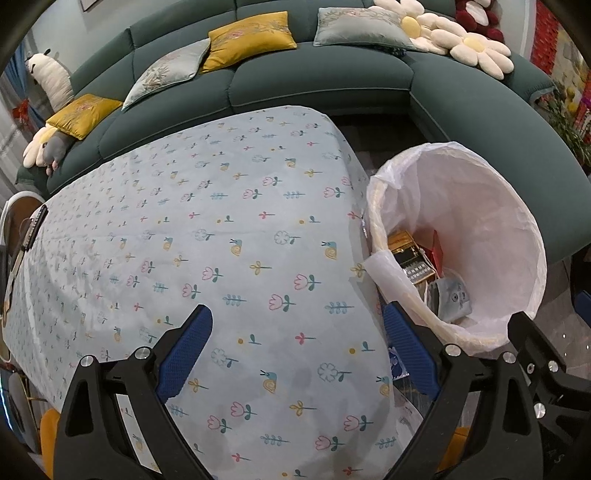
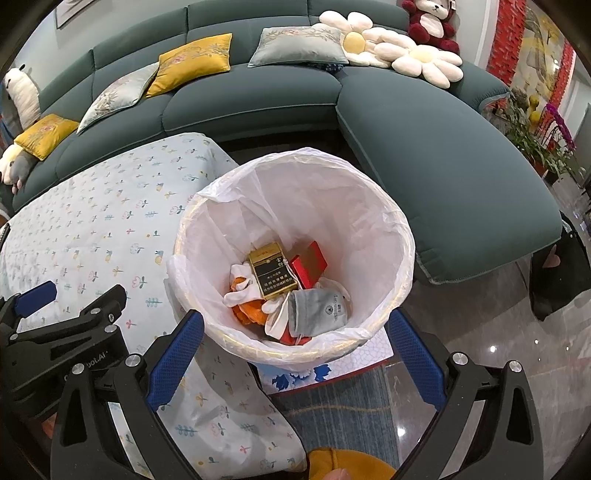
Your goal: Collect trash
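Sofa: dark green upholstered sectional sofa [image 1: 321,79], far ahead of the left tool, curving round to its right.
Cushions: mustard yellow embroidered cushion [image 1: 251,38] and pale grey-green silk cushion [image 1: 360,27] on its seat.
Flower pillows: white daisy-shaped plush pillows [image 2: 424,61], ahead-right of the right tool.
Toy: dark red plush bear [image 2: 430,22] behind them.

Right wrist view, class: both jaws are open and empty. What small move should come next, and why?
Probably draw the right gripper back from the white-lined bin: the gold box and grey pouch already lie inside, and the floral tablecloth looks bare.
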Demonstrator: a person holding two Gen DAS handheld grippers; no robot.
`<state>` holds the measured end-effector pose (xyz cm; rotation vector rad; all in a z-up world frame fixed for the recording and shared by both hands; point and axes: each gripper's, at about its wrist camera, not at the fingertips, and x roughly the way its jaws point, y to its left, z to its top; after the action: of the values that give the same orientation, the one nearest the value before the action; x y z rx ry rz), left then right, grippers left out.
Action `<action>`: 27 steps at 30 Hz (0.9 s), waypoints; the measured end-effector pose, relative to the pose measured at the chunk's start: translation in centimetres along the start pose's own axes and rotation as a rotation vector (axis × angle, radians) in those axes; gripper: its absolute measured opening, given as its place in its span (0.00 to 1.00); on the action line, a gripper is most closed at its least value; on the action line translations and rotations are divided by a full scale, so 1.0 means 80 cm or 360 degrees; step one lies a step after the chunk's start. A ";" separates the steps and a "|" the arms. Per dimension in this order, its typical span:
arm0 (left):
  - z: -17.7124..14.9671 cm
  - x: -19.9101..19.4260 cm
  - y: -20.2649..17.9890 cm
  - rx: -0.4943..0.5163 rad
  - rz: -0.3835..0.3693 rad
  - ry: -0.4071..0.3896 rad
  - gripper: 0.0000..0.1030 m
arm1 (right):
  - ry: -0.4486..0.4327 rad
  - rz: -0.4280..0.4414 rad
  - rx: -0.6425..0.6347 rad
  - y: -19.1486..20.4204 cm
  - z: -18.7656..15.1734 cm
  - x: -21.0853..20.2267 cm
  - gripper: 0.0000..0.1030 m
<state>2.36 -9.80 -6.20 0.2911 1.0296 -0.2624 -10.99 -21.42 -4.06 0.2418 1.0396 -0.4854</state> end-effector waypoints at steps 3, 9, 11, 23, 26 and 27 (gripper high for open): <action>-0.001 0.000 -0.003 0.0008 -0.0007 0.0009 0.87 | 0.0002 -0.0002 0.0004 -0.002 -0.001 0.000 0.93; -0.003 0.000 -0.008 0.0029 -0.0013 0.0018 0.87 | 0.0000 -0.0010 0.0011 -0.008 -0.002 -0.002 0.93; -0.003 0.000 -0.008 0.0033 -0.0022 0.0024 0.87 | -0.0001 -0.0012 0.0011 -0.009 -0.002 -0.003 0.93; -0.004 0.000 -0.014 0.0045 -0.0045 0.0028 0.87 | 0.0008 -0.0028 0.0016 -0.014 -0.004 -0.002 0.93; -0.004 -0.001 -0.014 0.0057 -0.0058 0.0015 0.87 | 0.0010 -0.0028 0.0020 -0.014 -0.004 -0.001 0.93; -0.004 -0.001 -0.015 0.0063 -0.0061 0.0015 0.87 | 0.0010 -0.0030 0.0019 -0.014 -0.004 -0.001 0.93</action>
<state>1.65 -10.82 -6.44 0.3089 1.0407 -0.3168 -11.82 -22.23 -4.08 0.2447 1.0463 -0.5086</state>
